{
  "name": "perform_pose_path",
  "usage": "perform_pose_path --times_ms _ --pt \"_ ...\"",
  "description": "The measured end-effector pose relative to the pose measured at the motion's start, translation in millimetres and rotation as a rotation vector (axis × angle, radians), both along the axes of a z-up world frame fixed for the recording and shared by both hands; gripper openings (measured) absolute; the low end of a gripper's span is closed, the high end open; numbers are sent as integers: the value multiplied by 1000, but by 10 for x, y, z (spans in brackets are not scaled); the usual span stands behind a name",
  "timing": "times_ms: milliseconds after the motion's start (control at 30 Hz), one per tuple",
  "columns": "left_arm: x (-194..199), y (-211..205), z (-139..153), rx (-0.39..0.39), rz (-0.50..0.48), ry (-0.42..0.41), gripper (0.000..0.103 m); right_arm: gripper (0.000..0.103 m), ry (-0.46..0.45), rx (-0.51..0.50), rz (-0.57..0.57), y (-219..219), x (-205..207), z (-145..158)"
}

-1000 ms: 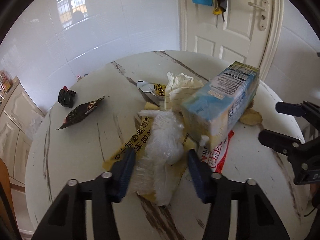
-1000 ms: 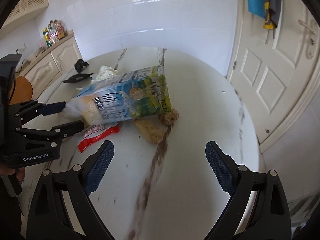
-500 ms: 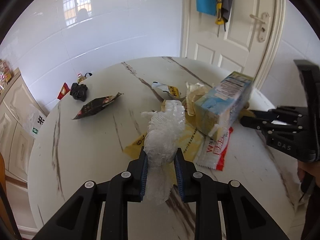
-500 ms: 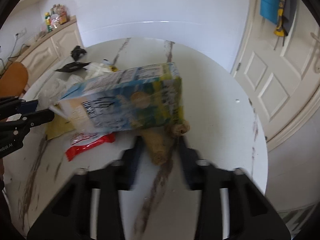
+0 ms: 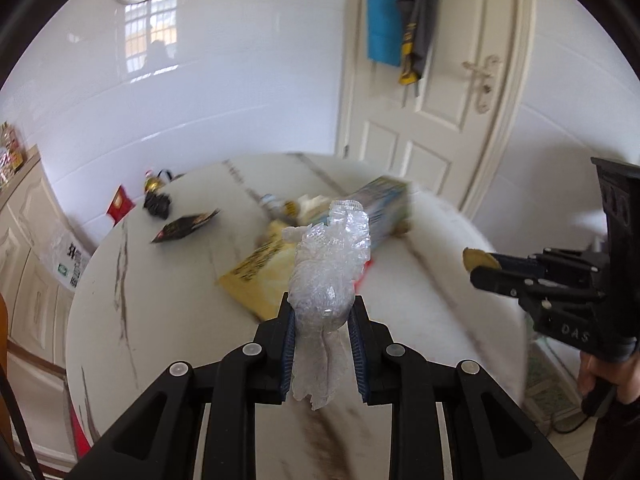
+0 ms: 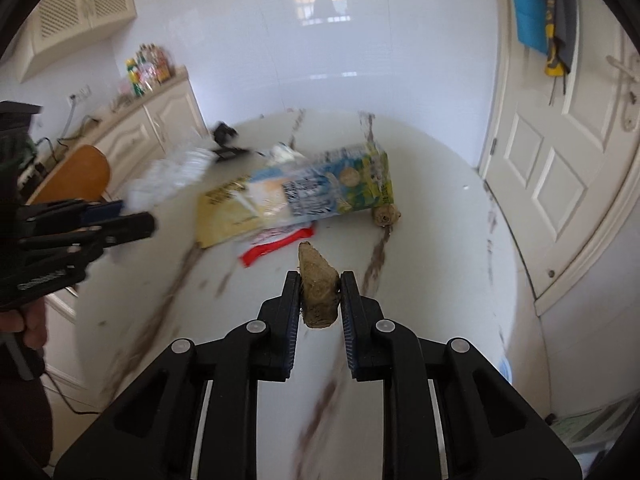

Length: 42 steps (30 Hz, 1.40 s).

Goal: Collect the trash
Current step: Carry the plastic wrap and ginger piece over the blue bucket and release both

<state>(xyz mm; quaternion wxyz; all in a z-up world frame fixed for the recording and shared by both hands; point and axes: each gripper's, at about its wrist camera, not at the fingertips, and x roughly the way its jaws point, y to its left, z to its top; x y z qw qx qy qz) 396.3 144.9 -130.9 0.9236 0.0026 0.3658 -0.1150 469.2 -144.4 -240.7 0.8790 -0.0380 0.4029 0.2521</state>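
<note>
My left gripper (image 5: 322,312) is shut on a crumpled clear plastic wrap (image 5: 330,268) and holds it up above the round marble table (image 5: 120,280). My right gripper (image 6: 320,292) is shut on a brown peel scrap (image 6: 316,280), lifted off the table; it also shows at the right of the left wrist view (image 5: 486,270). On the table lie a blue milk carton (image 6: 332,188) on its side, a yellow bag (image 6: 224,216), a red-white wrapper (image 6: 276,242) and a second brown scrap (image 6: 386,214).
A dark snack wrapper (image 5: 186,226) and a black crumpled item (image 5: 157,203) lie at the table's far left. A white door (image 5: 452,120) stands behind the table. Cabinets (image 6: 160,128) and a wooden chair (image 6: 76,176) are to the left.
Both grippers closed, the left on the plastic wrap, the right on the brown scrap beside the carton. Both then lifted their pieces off the table and drew back.
</note>
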Motion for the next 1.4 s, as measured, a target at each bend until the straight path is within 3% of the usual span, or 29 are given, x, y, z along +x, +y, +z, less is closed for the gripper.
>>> perform_pose_path --times_ms 333,533,767,967,1200,1400 --pt "-657 -817 508 -10 -109 -144 21 19 -148 98 -105 -735 -818 610" --pt "-681 -1572 401 18 -229 -129 21 19 -175 125 -194 -1302 -1065 662" --pt "-409 -2361 130 62 -334 -61 21 19 -133 150 -310 -2065 -1073 417" --pt "19 -2890 -207 105 -378 13 21 19 -72 169 -371 -2583 -839 66" --pt "729 -3400 -773 170 -377 94 22 19 28 184 -420 -3045 -406 -539" --pt "1165 -3788 -1190 213 -355 151 29 19 105 194 -442 -3309 -44 -1054"
